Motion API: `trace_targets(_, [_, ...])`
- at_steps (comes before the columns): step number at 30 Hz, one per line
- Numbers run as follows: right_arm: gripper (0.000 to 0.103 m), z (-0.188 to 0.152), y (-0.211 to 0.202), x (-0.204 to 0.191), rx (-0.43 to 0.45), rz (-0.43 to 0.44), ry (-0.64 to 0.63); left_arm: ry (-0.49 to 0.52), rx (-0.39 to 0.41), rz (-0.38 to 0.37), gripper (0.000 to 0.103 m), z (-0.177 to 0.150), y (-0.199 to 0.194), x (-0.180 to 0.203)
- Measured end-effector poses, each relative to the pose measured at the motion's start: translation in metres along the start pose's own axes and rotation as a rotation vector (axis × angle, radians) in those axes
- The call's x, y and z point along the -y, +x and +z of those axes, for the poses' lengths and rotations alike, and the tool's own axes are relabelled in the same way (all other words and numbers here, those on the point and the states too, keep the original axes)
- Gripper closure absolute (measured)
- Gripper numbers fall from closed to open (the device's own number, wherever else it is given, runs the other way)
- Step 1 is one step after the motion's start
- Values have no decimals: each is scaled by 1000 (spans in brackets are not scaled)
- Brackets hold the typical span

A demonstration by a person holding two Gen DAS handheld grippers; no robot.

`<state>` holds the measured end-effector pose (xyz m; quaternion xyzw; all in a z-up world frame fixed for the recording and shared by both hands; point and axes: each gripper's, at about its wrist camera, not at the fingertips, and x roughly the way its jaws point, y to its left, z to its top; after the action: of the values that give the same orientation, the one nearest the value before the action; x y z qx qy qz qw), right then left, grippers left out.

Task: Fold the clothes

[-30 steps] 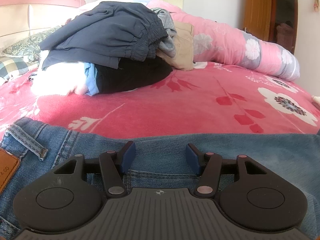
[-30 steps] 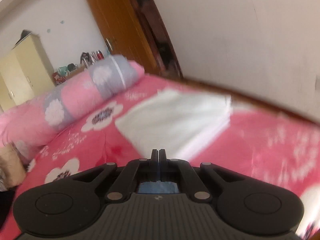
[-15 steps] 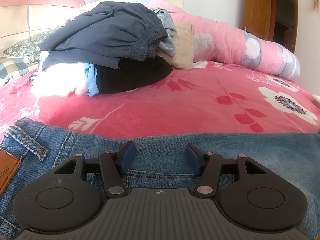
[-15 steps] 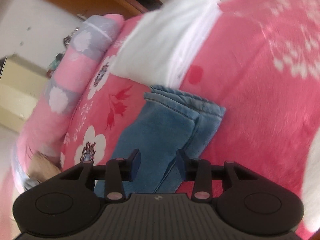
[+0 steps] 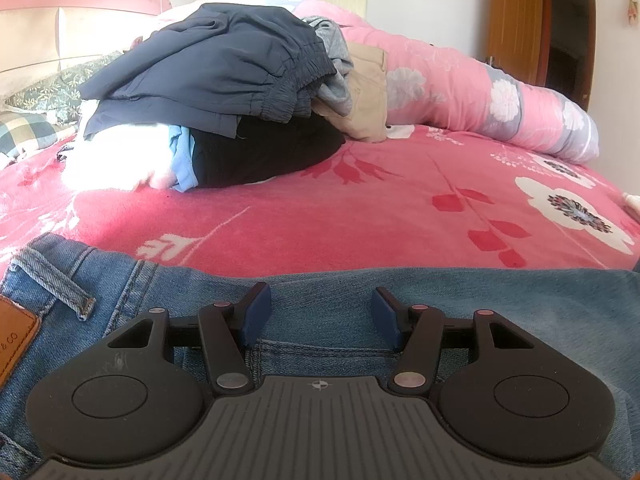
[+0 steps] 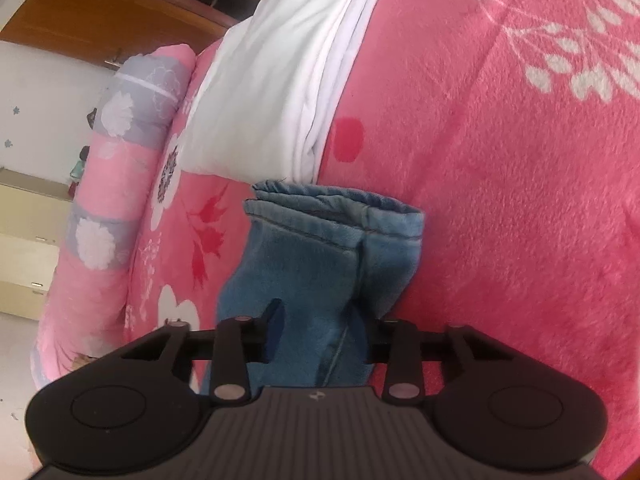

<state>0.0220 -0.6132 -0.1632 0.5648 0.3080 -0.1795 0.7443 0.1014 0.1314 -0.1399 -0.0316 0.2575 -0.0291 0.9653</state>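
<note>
The left gripper (image 5: pixel 320 316) sits low over the waist end of the blue jeans (image 5: pixel 500 304), its 2 blue-padded fingers (image 5: pixel 256 312) held moderately apart with denim lying flat beneath the gap and nothing pinched between them. The jeans lie along the near edge of the bed (image 5: pixel 360 216), and at their near left a belt loop (image 5: pixel 52 280) and a brown leather patch (image 5: pixel 16 340) show. In the right wrist view, the right gripper (image 6: pixel 320 326) hangs over the leg end of the same jeans (image 6: pixel 304 264), where the 2 stacked hems (image 6: pixel 332 208) lie on the pink floral blanket; its jaws are closing, with a bunched fold of denim rising between them, and whether the pads already press on it cannot be told. Just past the hems, touching or nearly touching them, lies a folded white garment (image 6: pixel 280 72). Toward the middle of the bed in the left wrist view is a pile of unfolded clothes (image 5: pixel 224 92), navy on top, black, white and light blue beneath, grey and tan to its right. A rolled pink and grey floral quilt (image 5: pixel 480 92) runs along the far edge, with a wooden door (image 5: pixel 516 20) behind it.
</note>
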Motion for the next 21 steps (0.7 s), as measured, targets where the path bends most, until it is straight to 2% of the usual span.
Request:
trace_targets(5, [100, 2, -5, 2, 28, 31, 24, 0, 0, 0, 47, 0, 0, 0])
trace_targets(9, [101, 5, -26, -22, 88, 97, -58, 0, 0, 0, 47, 0, 0, 0])
trace_targets(12, [101, 7, -45, -50, 161, 94, -175, 0, 0, 0, 47, 0, 0, 0])
trace_targets(16, [101, 13, -62, -70, 211, 110, -246, -1, 0, 0, 47, 0, 0, 0])
trace_targets(21, [101, 16, -60, -59, 213, 50, -263, -4, 1, -2, 47, 0, -1, -1])
